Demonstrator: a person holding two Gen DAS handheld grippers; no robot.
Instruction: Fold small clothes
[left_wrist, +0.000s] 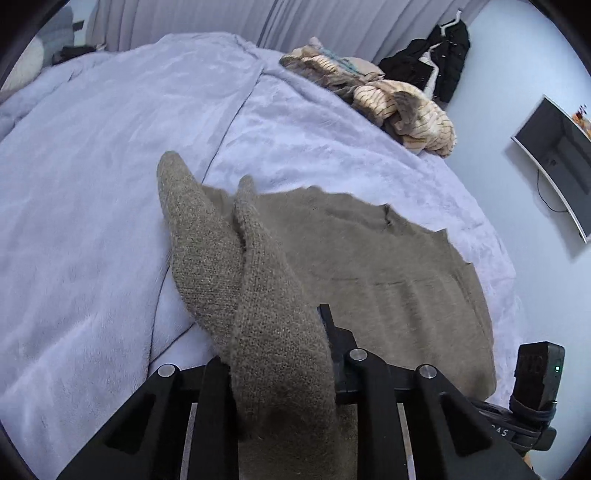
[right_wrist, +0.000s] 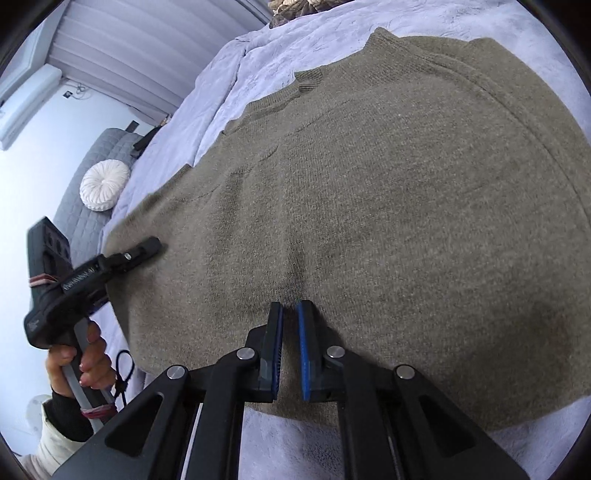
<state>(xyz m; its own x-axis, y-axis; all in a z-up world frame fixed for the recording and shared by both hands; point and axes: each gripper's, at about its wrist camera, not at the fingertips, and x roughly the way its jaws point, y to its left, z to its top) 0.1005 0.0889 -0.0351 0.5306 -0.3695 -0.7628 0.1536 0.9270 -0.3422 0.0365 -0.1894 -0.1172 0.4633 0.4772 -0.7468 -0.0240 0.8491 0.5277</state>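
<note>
Pinching a fold of the sweater (left_wrist: 369, 266) in the left gripper (left_wrist: 280, 350): jaws nearly closed on a raised knit ridge. Right gripper (right_wrist: 289, 314) has its blue pads (right_wrist: 304, 350) almost together at the near hem; looks like a thin pinch of fabric, but I can't confirm it from this angle. Sweater lies flat on the lilac blanket (left_wrist: 92, 184), neck away. Risk: the thick bunch slips from the left jaws on lifting, or uneven holds skew the fold.
</note>
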